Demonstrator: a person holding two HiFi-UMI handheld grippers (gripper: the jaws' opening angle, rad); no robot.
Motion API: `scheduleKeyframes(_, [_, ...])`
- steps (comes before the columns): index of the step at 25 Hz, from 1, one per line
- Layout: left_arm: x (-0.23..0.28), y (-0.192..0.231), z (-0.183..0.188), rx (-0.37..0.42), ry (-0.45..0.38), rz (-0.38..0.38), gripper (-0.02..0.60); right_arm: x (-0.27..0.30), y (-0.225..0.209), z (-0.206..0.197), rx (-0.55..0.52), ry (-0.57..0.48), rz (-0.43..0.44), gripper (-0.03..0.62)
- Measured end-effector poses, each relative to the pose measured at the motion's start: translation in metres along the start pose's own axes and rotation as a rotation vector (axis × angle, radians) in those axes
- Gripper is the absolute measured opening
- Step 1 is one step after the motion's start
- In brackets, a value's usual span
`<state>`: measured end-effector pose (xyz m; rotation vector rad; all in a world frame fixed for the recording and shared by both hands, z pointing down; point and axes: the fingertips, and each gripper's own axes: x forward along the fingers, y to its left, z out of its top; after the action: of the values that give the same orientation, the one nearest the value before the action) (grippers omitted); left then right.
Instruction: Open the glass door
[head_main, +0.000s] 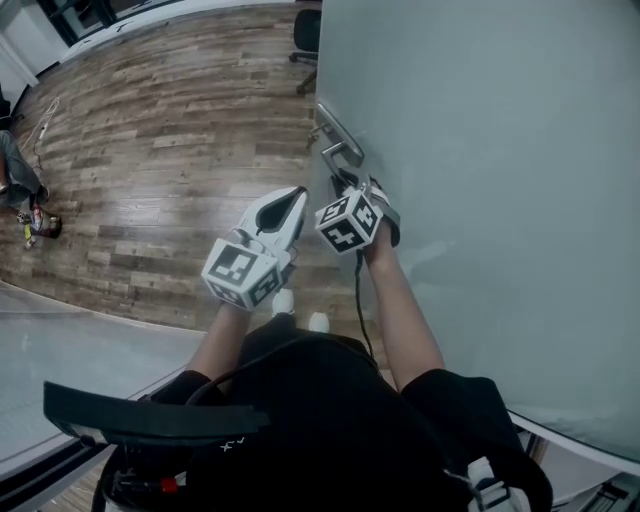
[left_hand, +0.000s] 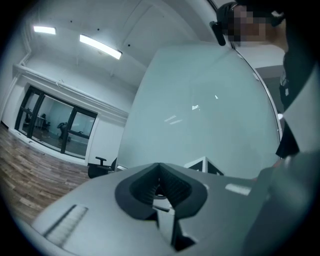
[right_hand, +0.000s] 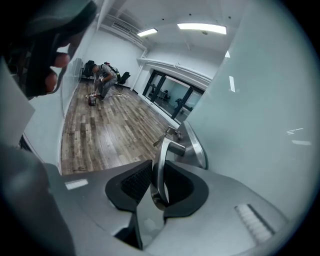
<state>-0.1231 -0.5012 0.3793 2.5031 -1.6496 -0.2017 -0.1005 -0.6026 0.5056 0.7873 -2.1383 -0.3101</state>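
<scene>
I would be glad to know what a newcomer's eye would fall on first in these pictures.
The big frosted glass door fills the right side of the head view. At its left edge, the right gripper is closed on the metal door handle. The left gripper sits just beside it, holding nothing, above the wood floor.
</scene>
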Motion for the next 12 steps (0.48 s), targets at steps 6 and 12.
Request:
scheduleKeyframes(6, [0.065, 0.009, -0.005, 0.03, 0.029, -0.101, 0.0, 0.006, -0.011, -0.011, 0.009, -0.012, -0.027, 0.08])
scheduleKeyframes(12, [0.102, 0.022, -0.016, 0.001, 0.067, -0.15, 0.0, 0.0, -0.019, -0.014, 0.026, -0.015, -0.026, 0.08])
